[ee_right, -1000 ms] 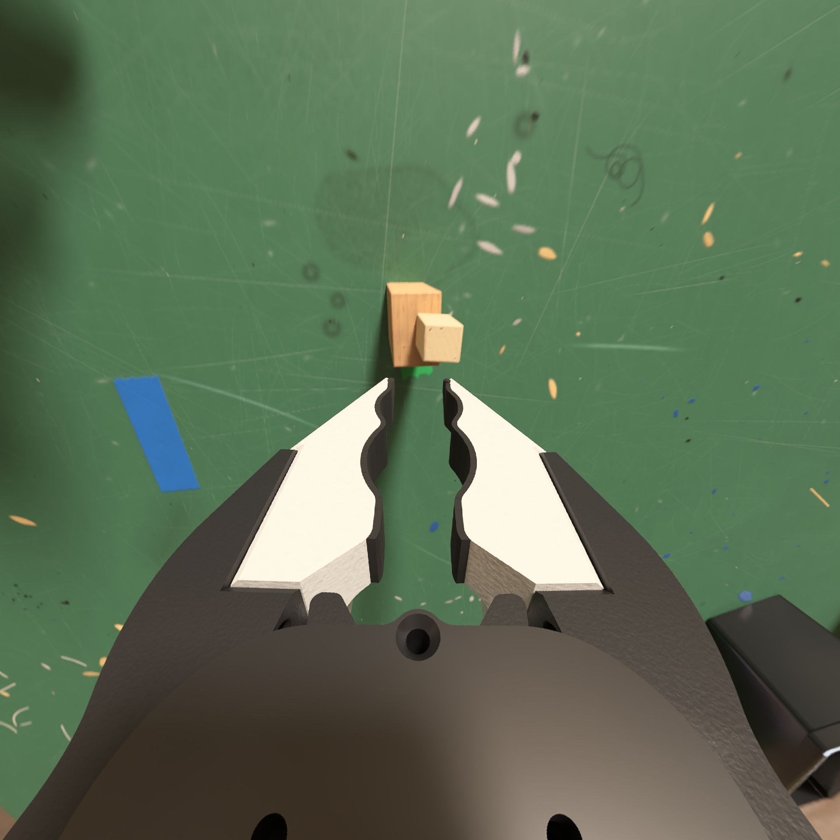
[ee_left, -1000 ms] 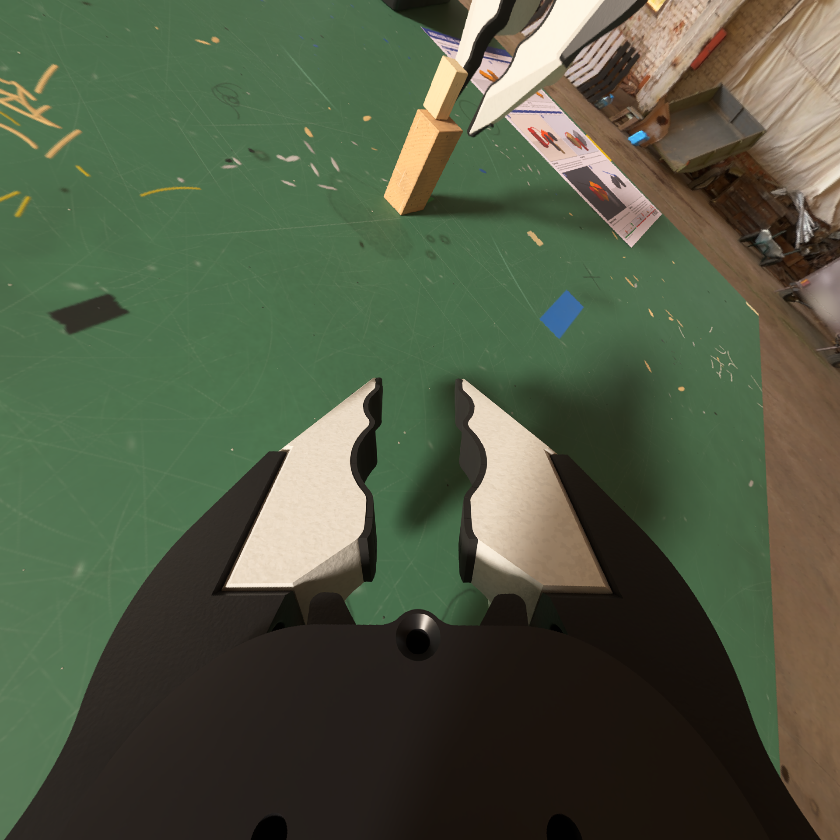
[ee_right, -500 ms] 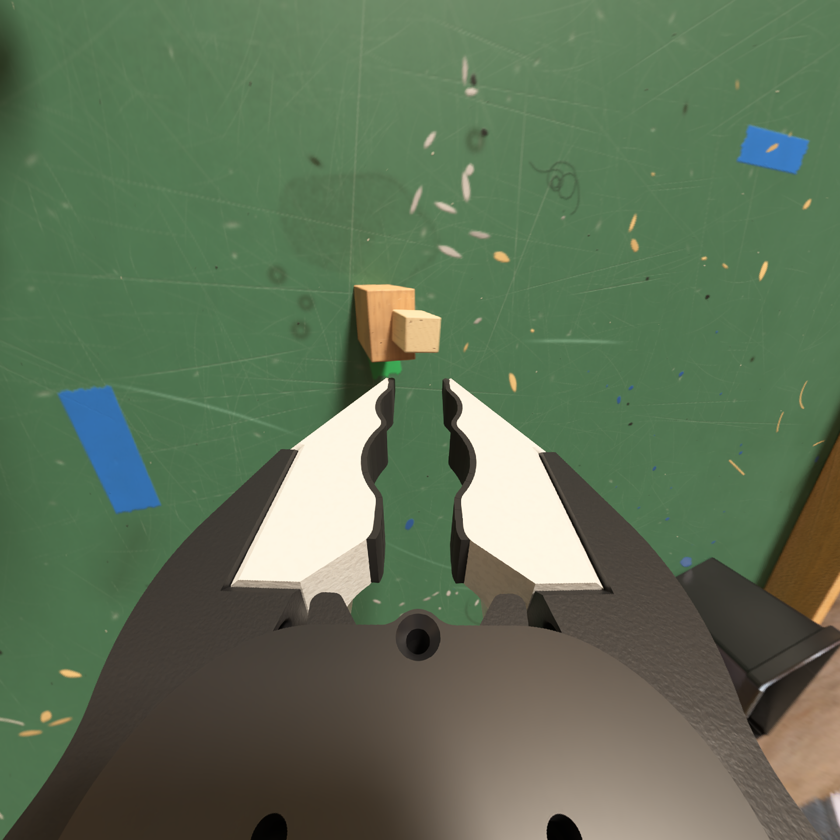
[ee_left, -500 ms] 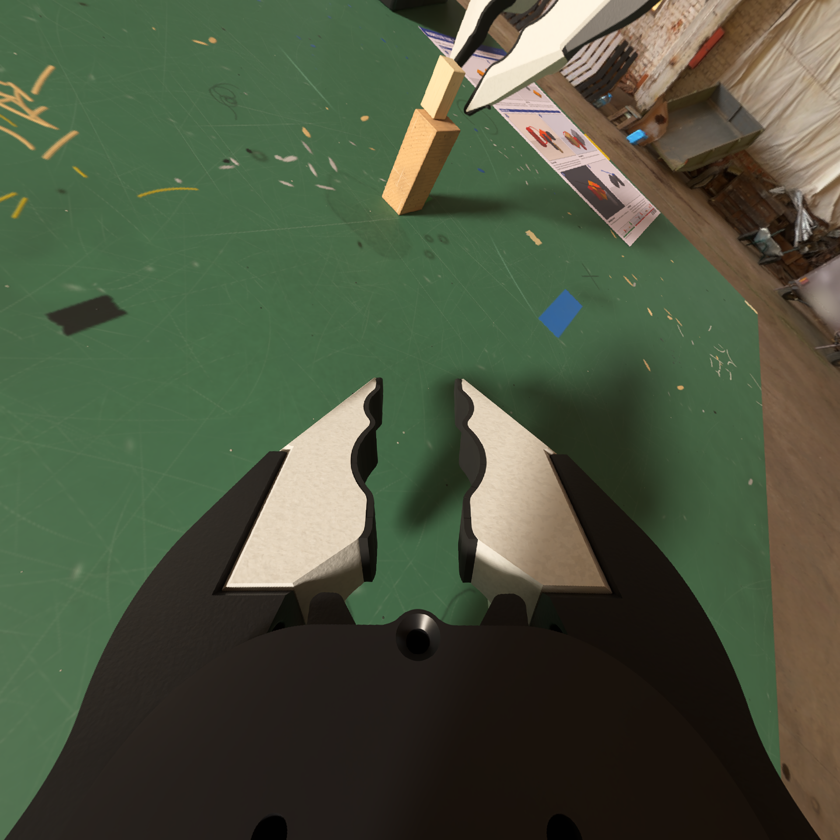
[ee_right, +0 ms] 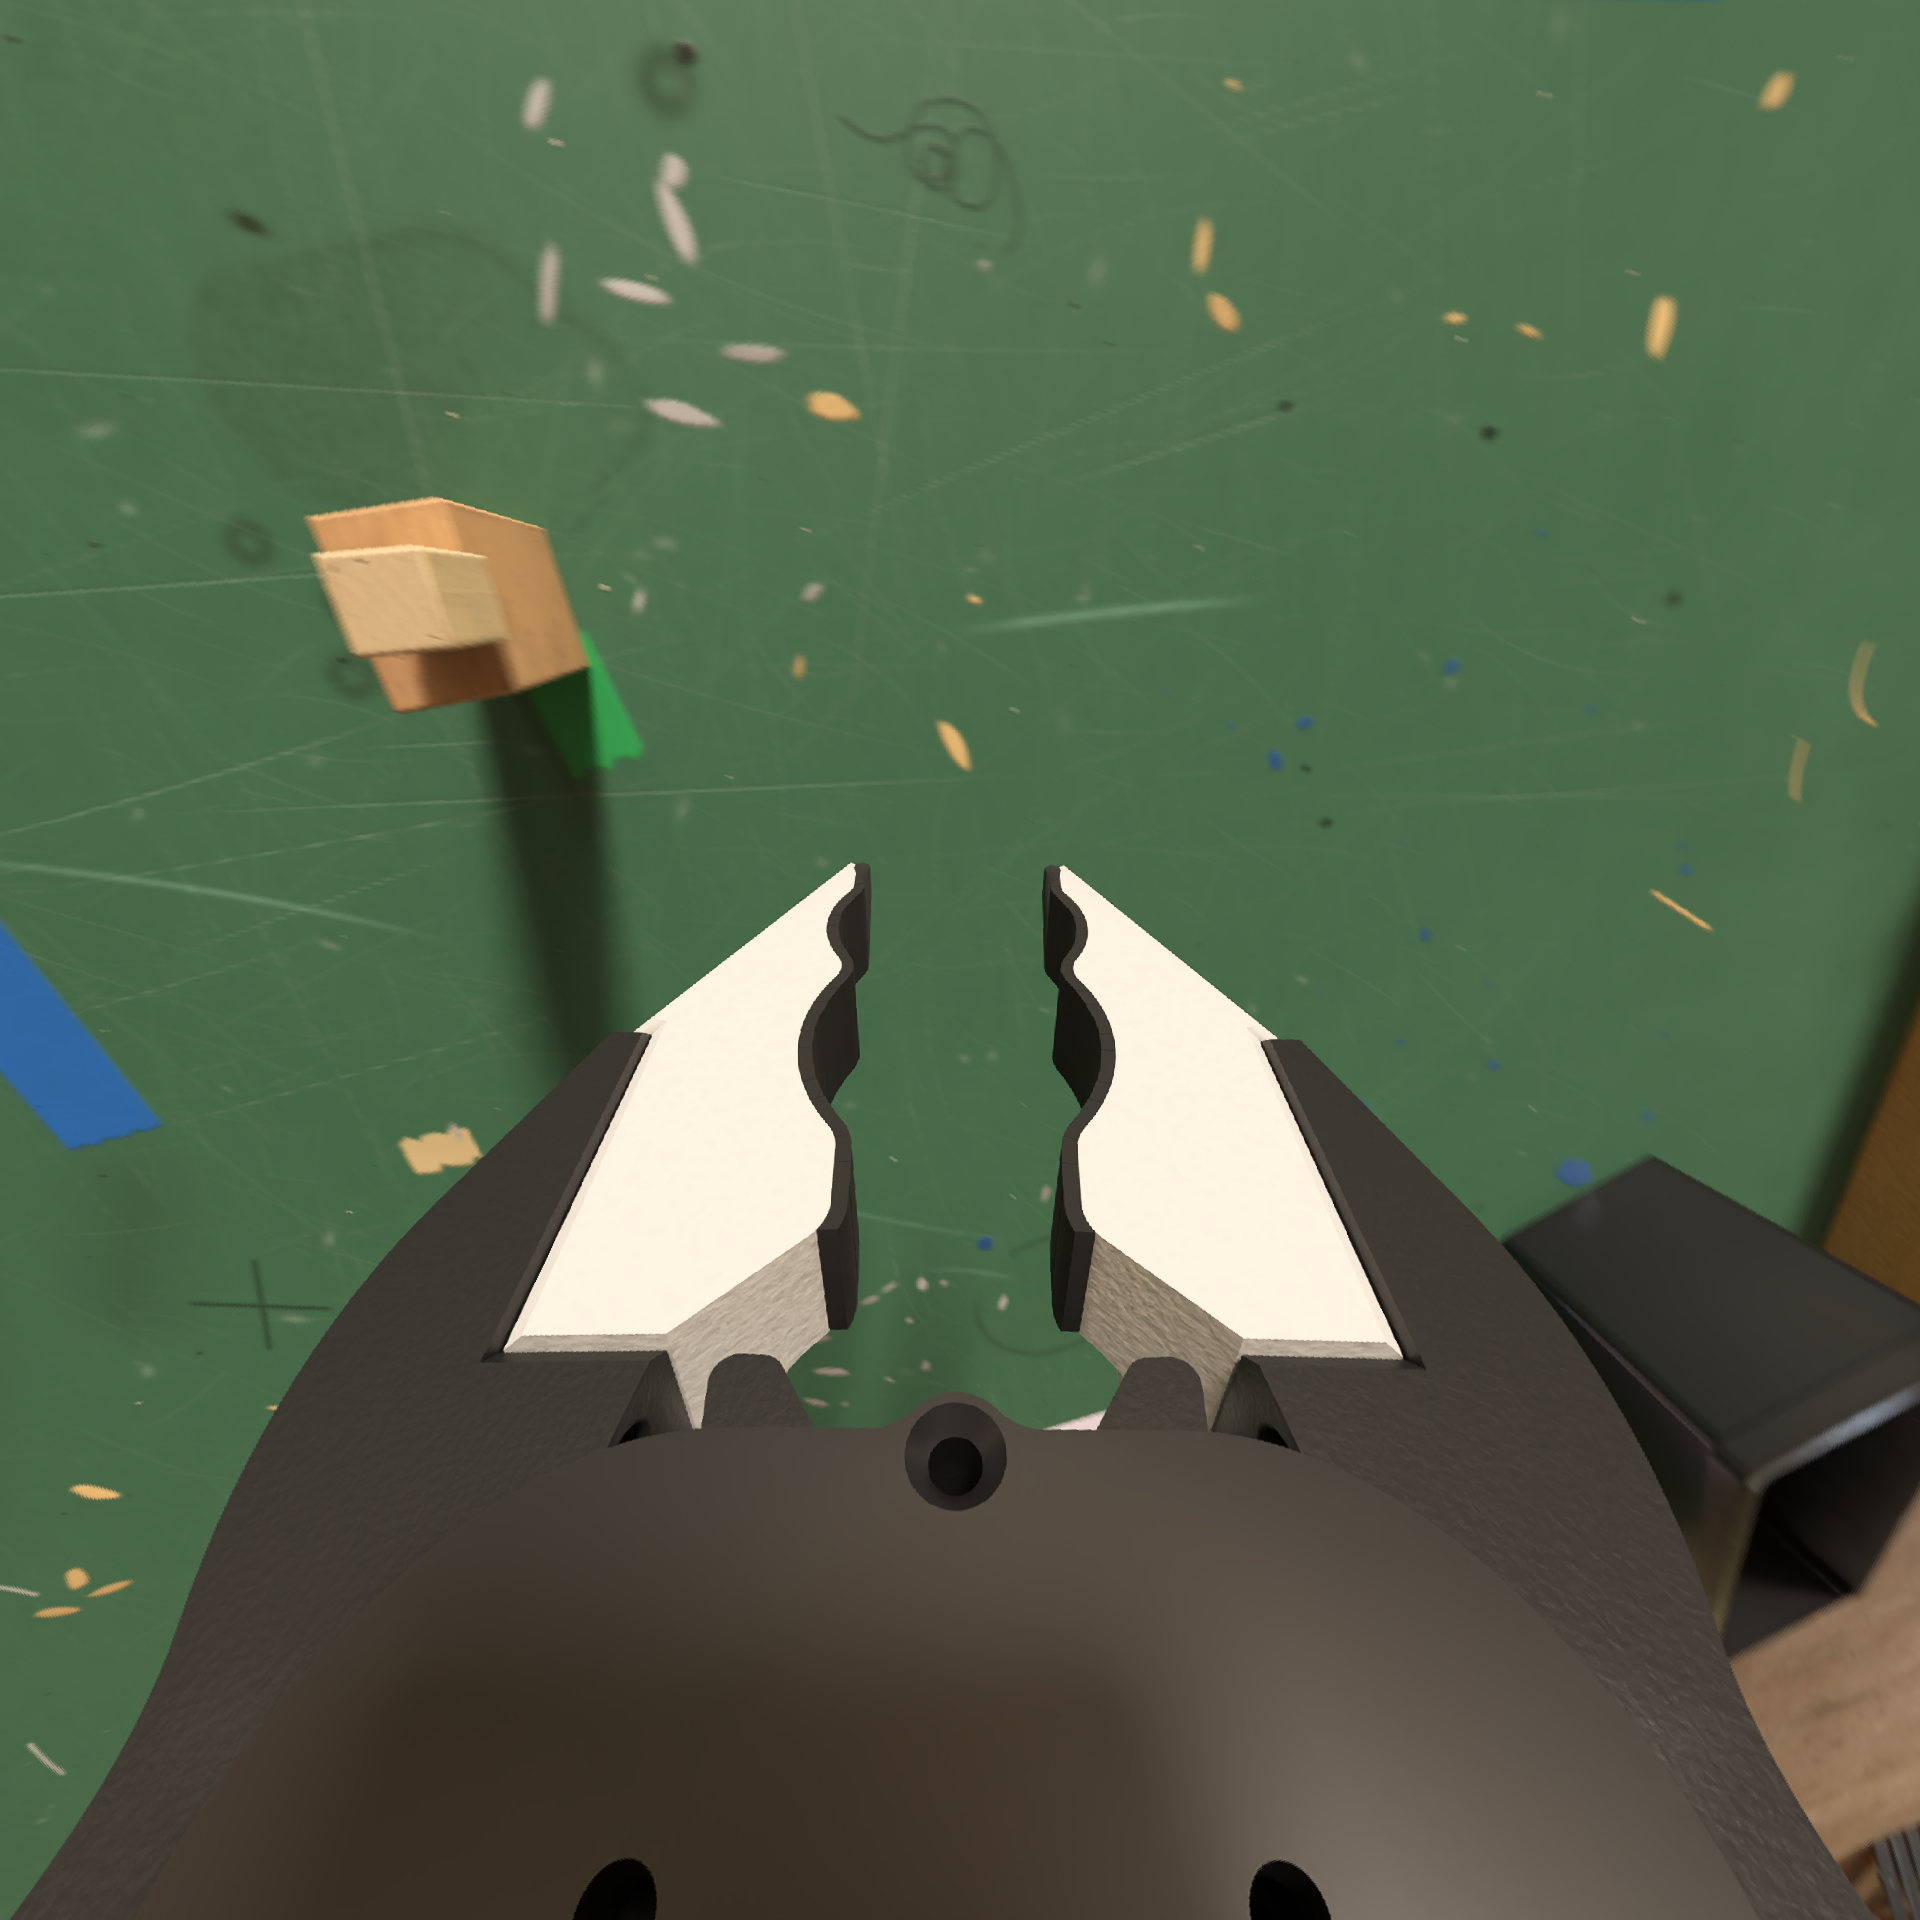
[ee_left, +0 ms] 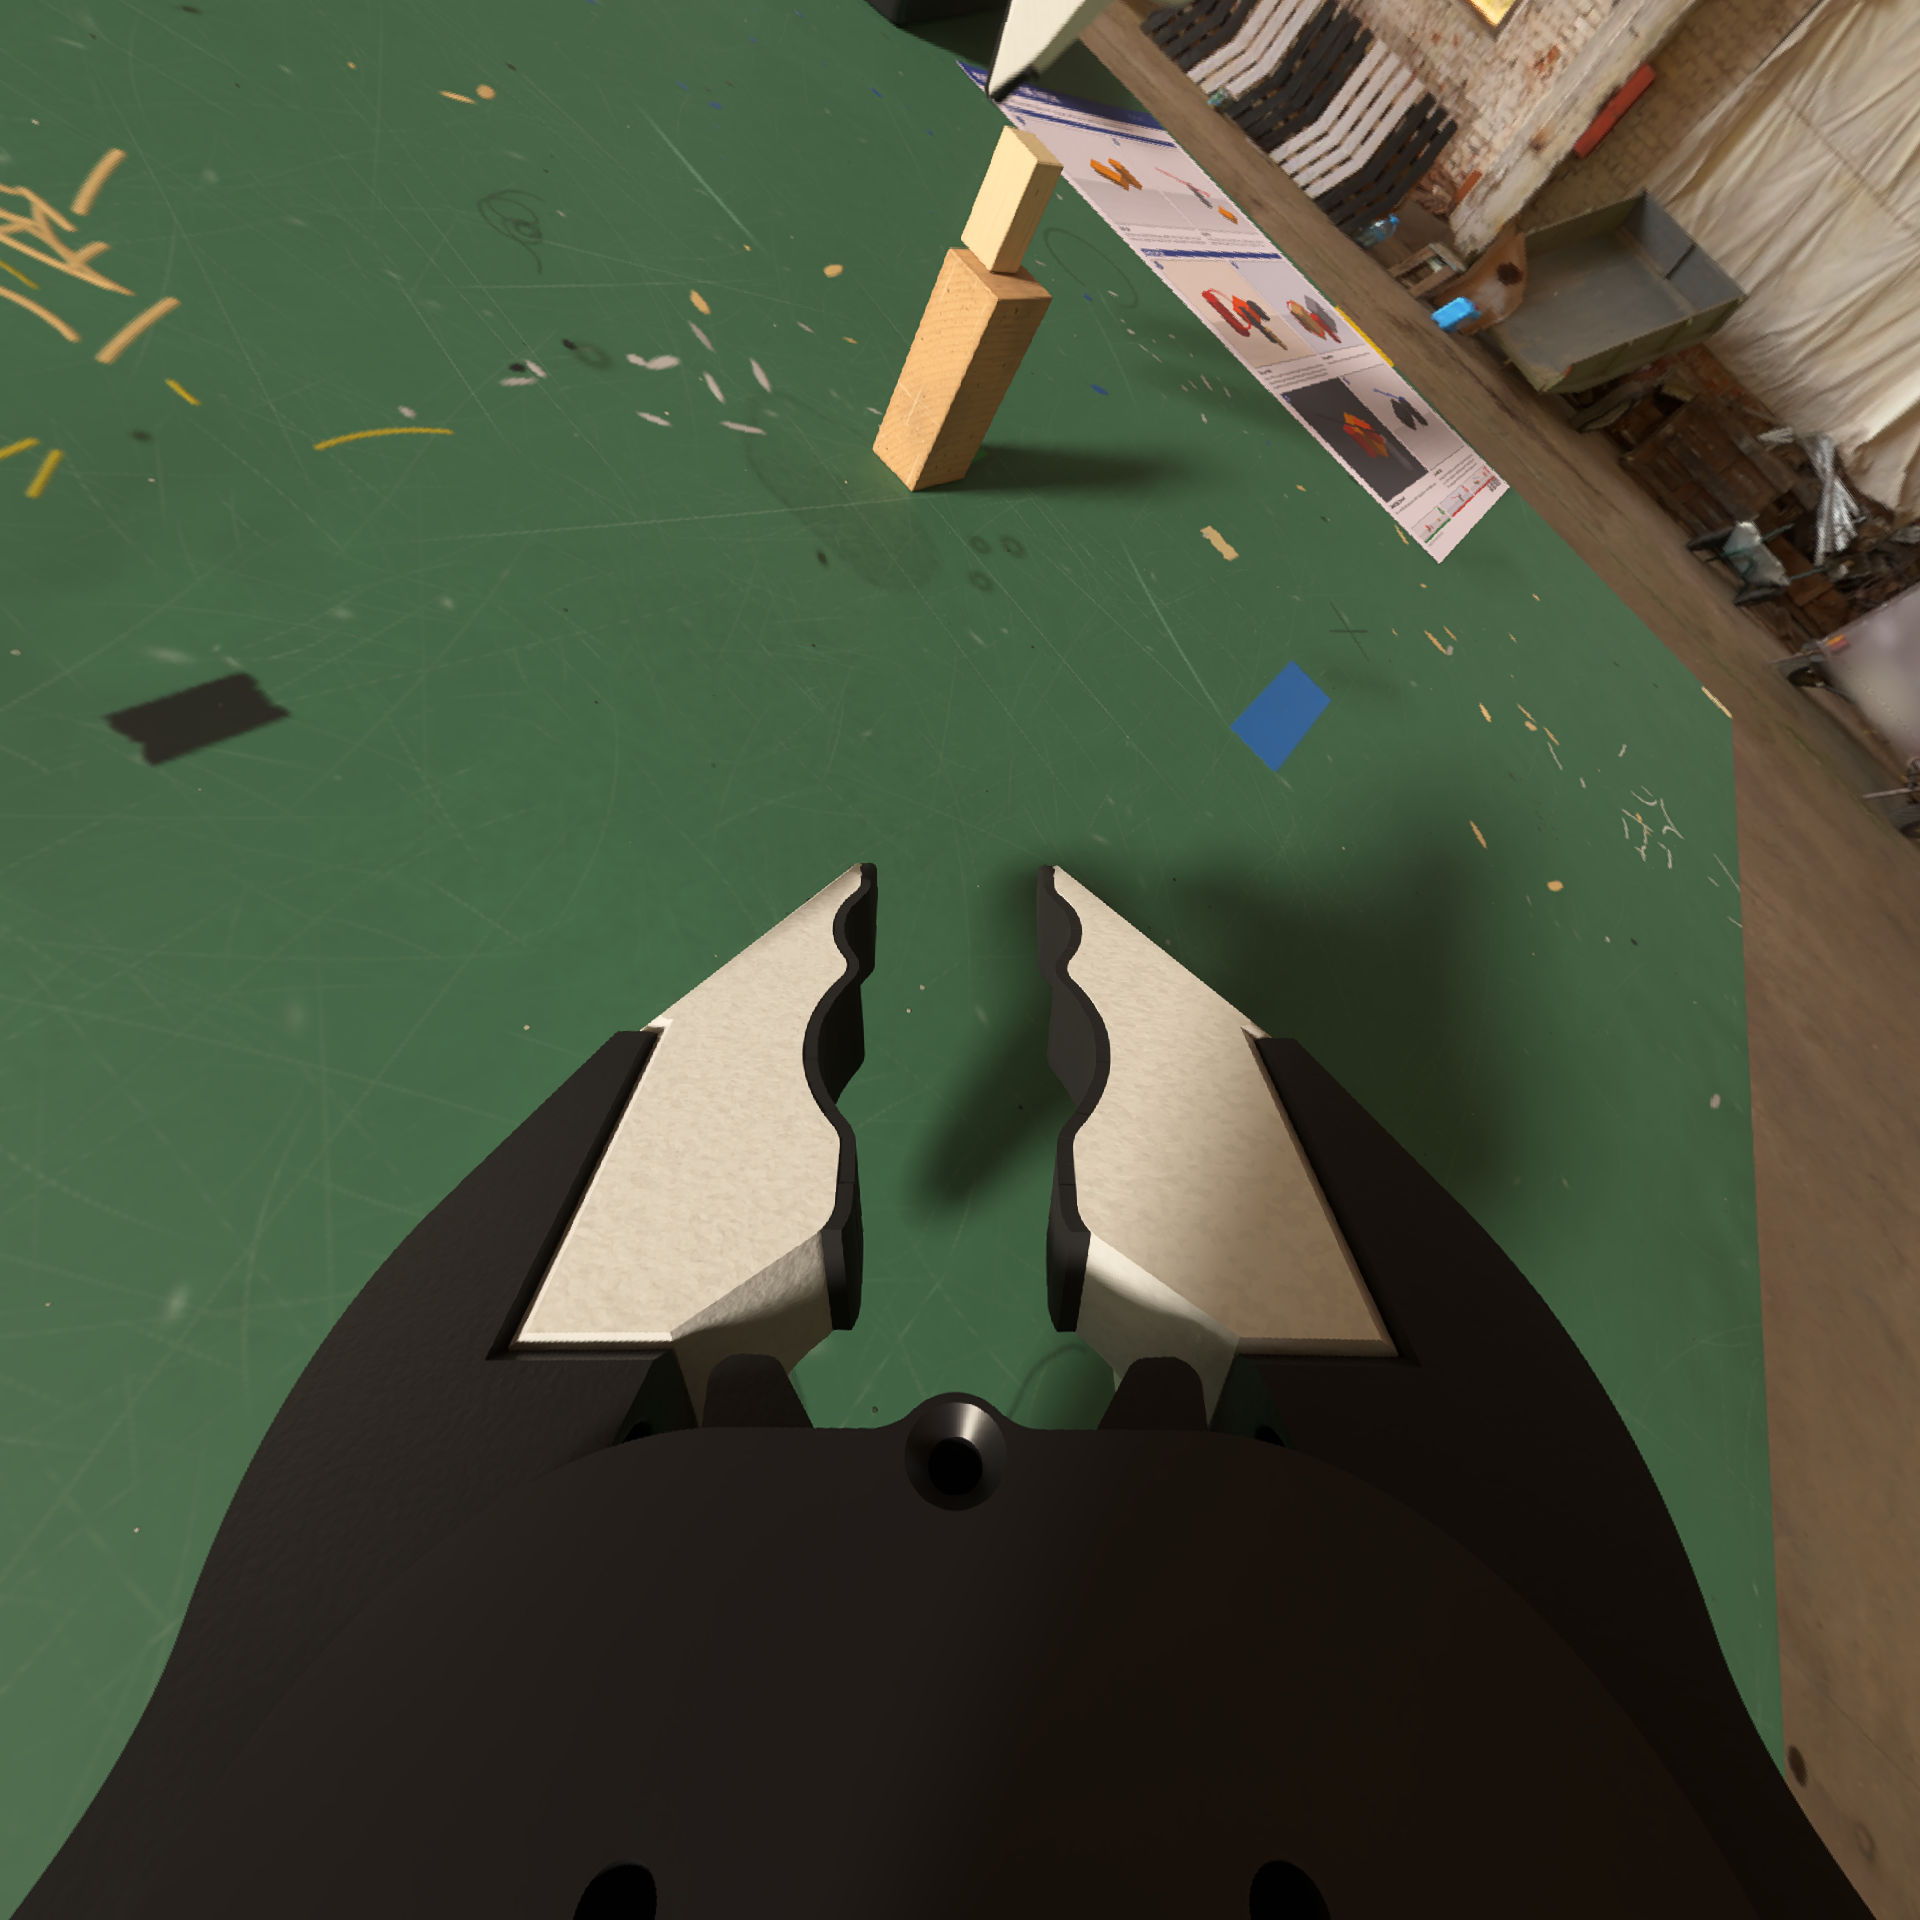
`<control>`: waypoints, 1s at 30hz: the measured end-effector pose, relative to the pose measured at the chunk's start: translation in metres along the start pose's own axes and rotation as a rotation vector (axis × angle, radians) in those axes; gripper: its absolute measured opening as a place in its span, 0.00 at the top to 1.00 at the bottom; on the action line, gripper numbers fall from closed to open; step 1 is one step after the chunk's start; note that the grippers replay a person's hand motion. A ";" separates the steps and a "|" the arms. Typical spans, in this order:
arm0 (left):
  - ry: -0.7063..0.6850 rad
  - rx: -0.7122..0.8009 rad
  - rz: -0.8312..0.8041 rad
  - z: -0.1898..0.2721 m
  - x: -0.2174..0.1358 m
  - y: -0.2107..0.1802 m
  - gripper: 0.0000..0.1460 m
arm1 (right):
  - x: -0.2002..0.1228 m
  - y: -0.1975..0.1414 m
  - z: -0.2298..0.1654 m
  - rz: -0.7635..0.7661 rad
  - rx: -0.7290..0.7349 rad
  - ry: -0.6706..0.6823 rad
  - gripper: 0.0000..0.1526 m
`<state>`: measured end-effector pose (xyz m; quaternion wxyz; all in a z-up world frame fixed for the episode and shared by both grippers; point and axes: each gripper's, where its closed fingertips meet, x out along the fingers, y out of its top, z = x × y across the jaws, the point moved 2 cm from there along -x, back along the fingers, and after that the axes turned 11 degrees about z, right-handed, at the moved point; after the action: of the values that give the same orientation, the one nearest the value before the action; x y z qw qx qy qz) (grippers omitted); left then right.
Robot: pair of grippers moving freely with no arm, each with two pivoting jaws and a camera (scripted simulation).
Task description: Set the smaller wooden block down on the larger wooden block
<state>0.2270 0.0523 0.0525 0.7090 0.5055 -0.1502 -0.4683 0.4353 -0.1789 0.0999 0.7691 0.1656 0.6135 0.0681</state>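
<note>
The larger wooden block [ee_left: 961,379] stands upright on the green mat, far ahead of my left gripper [ee_left: 956,883], which is open and empty low over the mat. The smaller, paler wooden block [ee_left: 1010,203] rests on its top. From above in the right wrist view, the small block [ee_right: 410,601] sits on the large block [ee_right: 499,623], up and to the left of my right gripper [ee_right: 956,883], which is open, empty and well apart from them. One fingertip [ee_left: 1023,42] of the right gripper shows at the top edge of the left wrist view.
A printed sheet [ee_left: 1278,312] lies along the mat's far edge by the wooden table border [ee_left: 1849,1143]. Blue tape [ee_left: 1280,715] and black tape [ee_left: 197,717] lie on the mat. A green tape piece [ee_right: 597,717] lies beside the large block. A black box [ee_right: 1745,1382] stands at the right.
My right gripper has pulled up and away to the right of the stacked blocks, which now sit at the left of its view. The left gripper has not moved.
</note>
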 end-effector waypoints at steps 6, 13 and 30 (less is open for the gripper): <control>-0.007 -0.006 -0.015 0.000 0.001 -0.001 0.79 | 0.003 -0.021 0.019 -0.219 -0.126 -0.065 0.80; -0.005 0.001 -0.009 0.000 0.000 -0.001 0.79 | 0.030 -0.003 -0.015 -0.147 -0.138 0.181 0.78; -0.005 0.012 -0.016 0.001 0.000 -0.002 0.79 | 0.047 -0.004 -0.064 -0.252 -0.075 0.413 0.77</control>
<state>0.2253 0.0512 0.0514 0.7019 0.5096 -0.1506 -0.4743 0.3842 -0.1573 0.0424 0.6354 0.0418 0.7706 0.0266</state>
